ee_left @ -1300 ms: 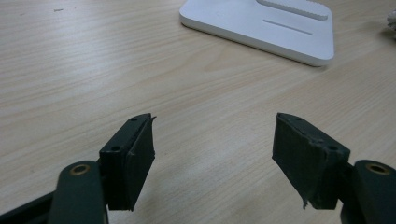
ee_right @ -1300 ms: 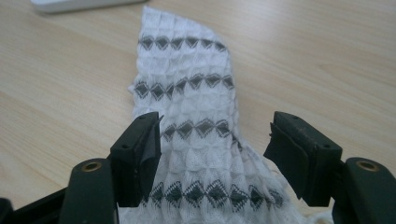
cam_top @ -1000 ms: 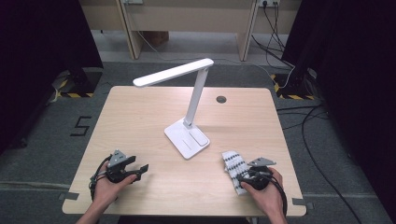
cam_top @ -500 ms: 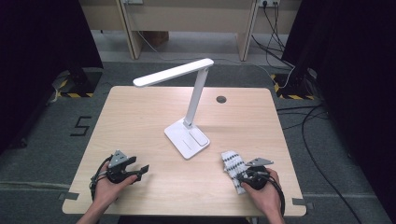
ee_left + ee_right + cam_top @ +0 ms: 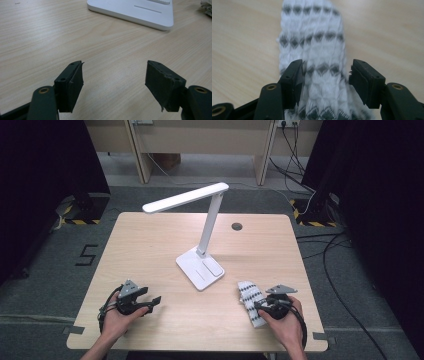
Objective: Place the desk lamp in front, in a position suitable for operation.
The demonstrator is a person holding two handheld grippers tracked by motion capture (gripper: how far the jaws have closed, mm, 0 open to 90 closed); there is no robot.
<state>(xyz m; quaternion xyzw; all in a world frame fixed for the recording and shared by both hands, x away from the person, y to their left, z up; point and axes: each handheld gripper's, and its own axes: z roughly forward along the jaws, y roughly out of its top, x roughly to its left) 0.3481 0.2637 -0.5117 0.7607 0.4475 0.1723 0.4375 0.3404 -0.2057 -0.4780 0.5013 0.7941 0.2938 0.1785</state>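
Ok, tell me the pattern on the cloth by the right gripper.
The cloth is white knit with rows of dark grey diamonds, clearest in the right gripper view.

One desk [image 5: 150,245] fills the centre of the high view. On it stands one white lamp [image 5: 202,245], mid-frame, and one white cloth with dark patterning [image 5: 248,295] lies at lower right. Two claws are counted: the left claw [image 5: 154,302] at lower left and the right claw [image 5: 256,309] at lower right. Two hands hold them.
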